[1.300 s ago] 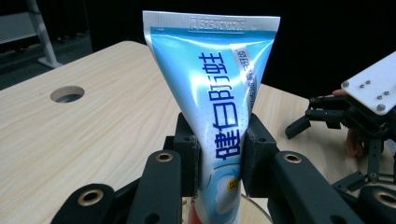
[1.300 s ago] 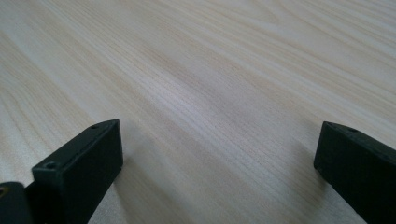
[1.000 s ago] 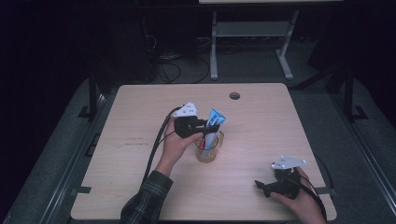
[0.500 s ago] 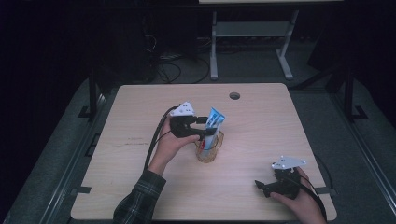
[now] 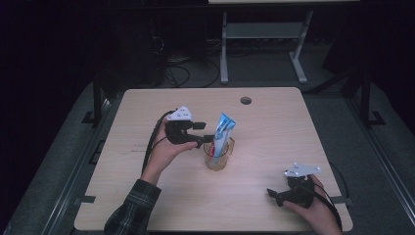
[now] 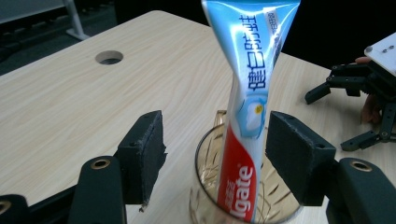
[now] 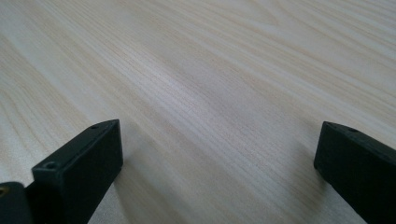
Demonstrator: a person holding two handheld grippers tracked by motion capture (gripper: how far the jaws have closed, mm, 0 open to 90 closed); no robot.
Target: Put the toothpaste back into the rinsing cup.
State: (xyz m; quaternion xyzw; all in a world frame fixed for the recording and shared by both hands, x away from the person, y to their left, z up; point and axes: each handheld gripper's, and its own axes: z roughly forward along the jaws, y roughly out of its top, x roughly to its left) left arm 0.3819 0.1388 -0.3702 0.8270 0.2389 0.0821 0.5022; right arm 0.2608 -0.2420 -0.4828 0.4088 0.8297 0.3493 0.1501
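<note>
Fingers (image 6: 144,154) of left gripper (image 6: 212,156) just spreading, toothpaste tube (image 6: 247,116) between, untouched, standing in glass cup (image 6: 205,186).

One Colgate toothpaste tube (image 5: 223,133) is standing in one amber glass cup (image 5: 219,157) at the table's centre. Two handheld grippers are showing: the left gripper (image 5: 204,138) at nine o'clock of the cup, the right gripper (image 5: 274,194) at four o'clock. One round hole (image 5: 245,100) is sitting at twelve o'clock on one wooden table (image 5: 274,132).

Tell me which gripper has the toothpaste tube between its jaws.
The left gripper: its open jaws flank the toothpaste tube standing in the glass cup. The right gripper rests on bare table.
</note>
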